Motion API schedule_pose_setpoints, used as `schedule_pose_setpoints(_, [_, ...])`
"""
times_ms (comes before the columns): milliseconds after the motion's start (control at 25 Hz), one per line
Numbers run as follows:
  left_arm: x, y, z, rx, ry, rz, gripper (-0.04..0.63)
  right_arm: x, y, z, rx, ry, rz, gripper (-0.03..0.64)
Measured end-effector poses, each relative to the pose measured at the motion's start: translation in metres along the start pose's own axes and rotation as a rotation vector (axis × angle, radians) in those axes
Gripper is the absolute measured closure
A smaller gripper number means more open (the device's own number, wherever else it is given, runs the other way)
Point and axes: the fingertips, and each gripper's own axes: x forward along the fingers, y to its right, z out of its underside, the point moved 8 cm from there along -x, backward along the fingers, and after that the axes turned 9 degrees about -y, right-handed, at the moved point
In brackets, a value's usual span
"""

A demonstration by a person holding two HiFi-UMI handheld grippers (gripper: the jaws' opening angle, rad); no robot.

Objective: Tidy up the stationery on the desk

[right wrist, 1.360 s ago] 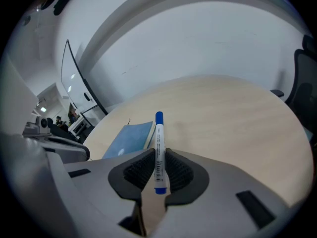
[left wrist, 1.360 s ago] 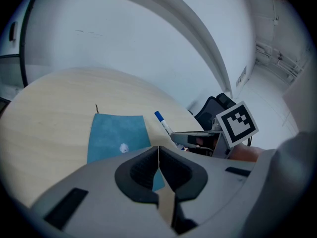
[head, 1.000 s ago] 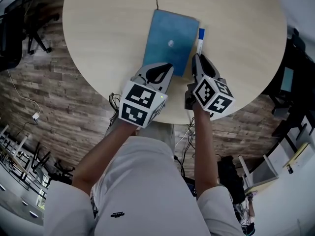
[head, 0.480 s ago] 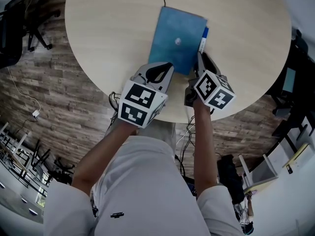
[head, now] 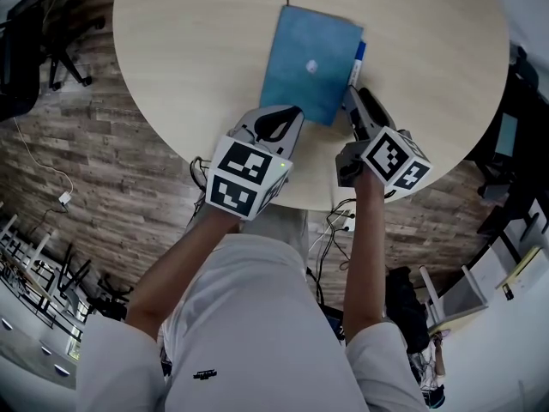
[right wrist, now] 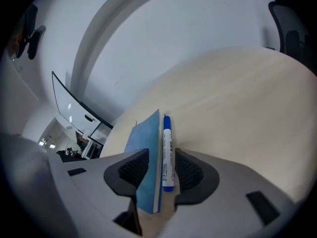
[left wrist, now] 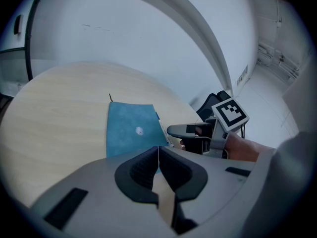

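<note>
A blue notebook [head: 309, 63] lies on the round pale wooden table [head: 189, 50], with a white marker with a blue cap [head: 355, 63] lying along its right edge. My right gripper [head: 356, 101] straddles the near end of both; in the right gripper view the notebook's edge [right wrist: 146, 152] and the marker [right wrist: 167, 152] lie between the jaws. Those jaws have just been opening and now stand open, with a gap beside the marker. My left gripper [head: 276, 127] is shut, its tips at the notebook's near edge [left wrist: 131, 130].
The table's near edge runs just under both grippers. Below it lie a wood-plank floor and some cables [head: 330, 230]. Black office chairs [head: 26, 50] stand at the left, with more furniture at the right. The far half of the tabletop is bare.
The right gripper has shifted to the right and rolled, and its jaws have spread apart around the marker and notebook edge. Notebook and marker sit slightly further right. The left gripper has stayed put.
</note>
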Motion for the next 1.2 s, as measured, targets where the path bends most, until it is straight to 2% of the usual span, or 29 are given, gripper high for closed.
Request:
schedule_pose_setpoints(440, [0.001,0.006,0.002,0.003,0.000,0.001,0.571,0.015,-0.012,0.009,-0.099,-0.068,0.024,0.436])
schedule_pose_setpoints(840, [-0.014,0.013,-0.001,0.002,0.022,0.005,0.571,-0.010,-0.017,0.004,-0.141,-0.020,0.074,0.430])
schedule_pose_setpoints(1040, [-0.040,0.023,-0.010,0.018,0.055,0.020,0.571,-0.047,-0.048,0.002,-0.275,0.038,0.149,0.443])
schedule_pose_setpoints(1120, [-0.054,0.030,-0.014,0.026,0.074,0.026,0.571,-0.066,-0.068,0.003,-0.335,0.062,0.174,0.503])
schedule_pose_setpoints(1200, [-0.072,0.038,-0.016,0.041,0.090,0.033,0.571,-0.085,-0.090,0.008,-0.401,0.094,0.201,0.527])
